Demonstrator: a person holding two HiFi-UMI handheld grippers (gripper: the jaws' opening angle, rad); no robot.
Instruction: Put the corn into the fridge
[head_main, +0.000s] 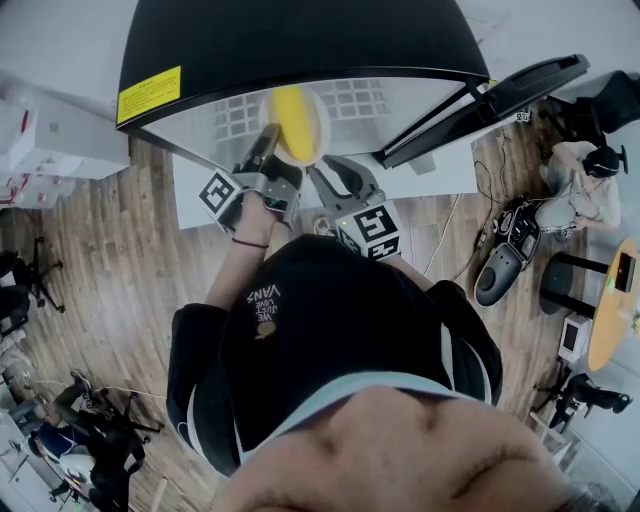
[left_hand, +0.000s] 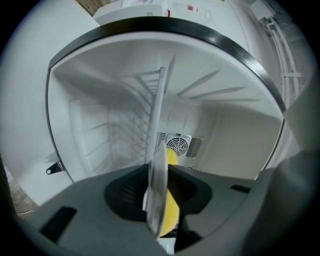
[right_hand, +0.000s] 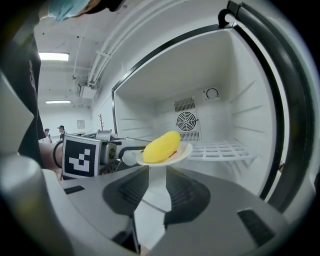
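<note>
- Left gripper (left_hand: 159, 197) is clenched on the rim of the white plate (right_hand: 184, 150), carrying it at the mouth of the open fridge (right_hand: 220, 115).
- The corn (right_hand: 161, 146) lies on that plate, yellow and whole, with the wire shelf (right_hand: 222, 149) at its 3 o'clock.
- Right gripper (right_hand: 159, 172) sits at the plate's 6 o'clock with its jaws partly apart. The rim is right at their tips, and contact is hard to call from here.
- The fridge door (head_main: 490, 105) stands swung out at 3 o'clock.
</note>
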